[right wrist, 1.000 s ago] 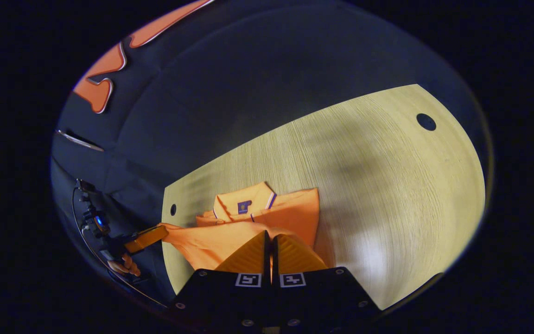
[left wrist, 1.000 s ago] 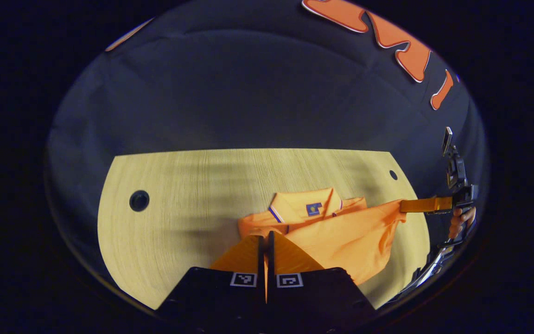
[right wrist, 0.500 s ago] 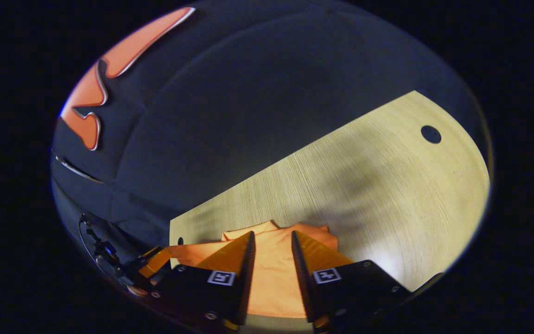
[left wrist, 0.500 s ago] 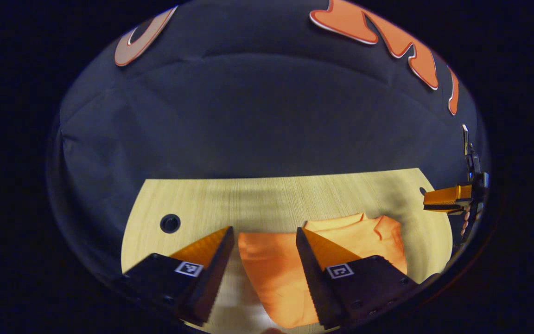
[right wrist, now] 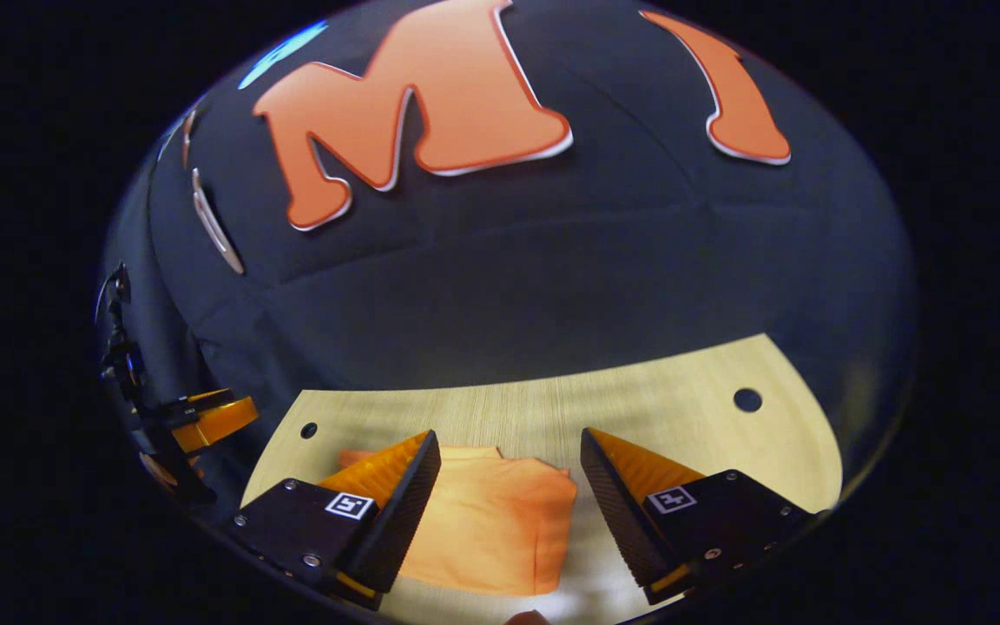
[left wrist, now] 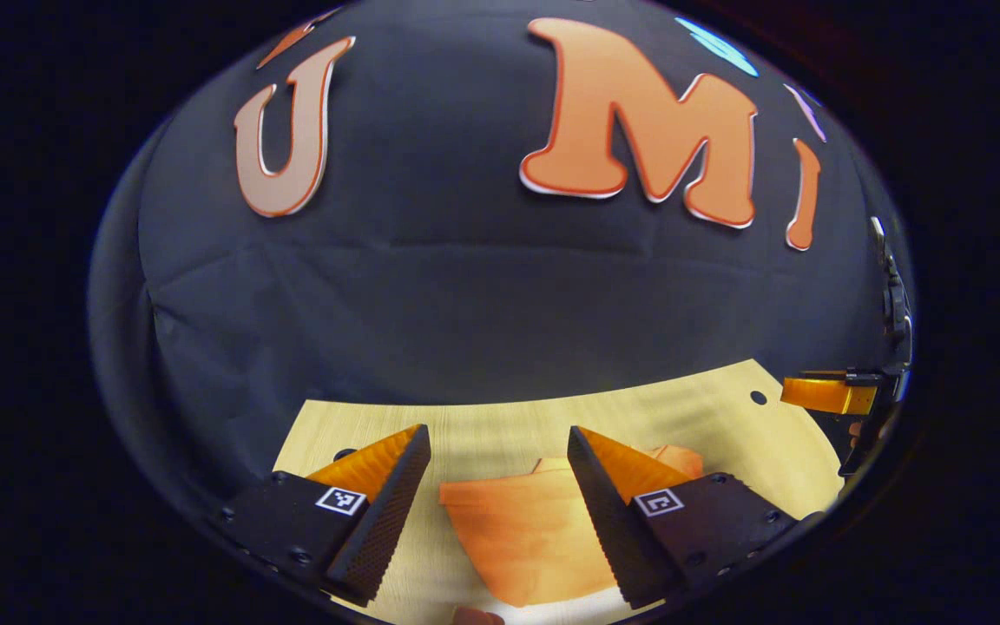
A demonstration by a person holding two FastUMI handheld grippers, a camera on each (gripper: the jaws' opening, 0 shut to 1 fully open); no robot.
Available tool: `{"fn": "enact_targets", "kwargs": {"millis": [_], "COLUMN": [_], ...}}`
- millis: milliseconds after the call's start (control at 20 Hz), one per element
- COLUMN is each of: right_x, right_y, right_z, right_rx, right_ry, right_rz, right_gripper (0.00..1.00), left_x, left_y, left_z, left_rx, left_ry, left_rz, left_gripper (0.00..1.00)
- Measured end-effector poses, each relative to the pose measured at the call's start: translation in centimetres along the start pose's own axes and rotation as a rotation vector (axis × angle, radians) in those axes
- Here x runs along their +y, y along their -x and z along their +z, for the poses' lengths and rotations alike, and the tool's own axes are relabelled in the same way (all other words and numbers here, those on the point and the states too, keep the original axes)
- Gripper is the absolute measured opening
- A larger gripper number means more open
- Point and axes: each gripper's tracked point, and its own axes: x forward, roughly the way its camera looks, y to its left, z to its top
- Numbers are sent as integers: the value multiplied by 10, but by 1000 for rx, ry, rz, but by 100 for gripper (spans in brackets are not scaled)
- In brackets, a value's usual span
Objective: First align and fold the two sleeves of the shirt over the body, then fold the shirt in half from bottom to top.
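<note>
Both claws have let go and lifted since a second ago: then each was pressed together on the shirt's lower hem and carrying it up toward the collar; now the hem lies dropped and the cameras tilt up toward the booth wall. The shirt (left wrist: 522, 538) lies as a compact folded packet on the desk (left wrist: 500, 425), with the collar hidden under the top layer, so I judge the bottom-to-top fold made and the task at or near its end; whether the edges line up neatly is hard to tell from this low angle.

In the left gripper view, the left claw (left wrist: 497, 512) is spread wide, holding nothing, its fingers clear of the cloth and framing the packet from above. At the far right edge of that view the other claw appears, raised off the desk.

In the right gripper view, the right claw (right wrist: 509, 512) is likewise spread wide and empty, hovering over the shirt (right wrist: 487, 529), which lies flat on the desk (right wrist: 656, 408) toward the left finger.
</note>
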Motion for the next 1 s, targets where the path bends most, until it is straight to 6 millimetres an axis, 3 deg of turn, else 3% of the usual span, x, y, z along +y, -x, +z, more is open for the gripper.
{"fn": "enact_targets", "kwargs": {"millis": [300,500,750,850,1000], "right_x": [14,33,58,73,80], "right_y": [70,113,158,171,189], "right_z": [30,32,35,33,29], "right_rx": [-177,-247,-378,-416,-471], "right_ry": [107,161,214,229,265], "right_rz": [-10,64,123,179,203], "right_gripper": [99,98,98,98,98], "left_x": [-52,-84,-94,-99,-97], "left_y": [82,134,193,217,241], "left_z": [27,44,52,48,35], "left_rx": [-136,-263,-404,-455,-487], "left_ry": [-12,0,11,19,29], "left_rz": [-18,-29,36,60,122], "left_gripper": [98,98,98,98,98]}}
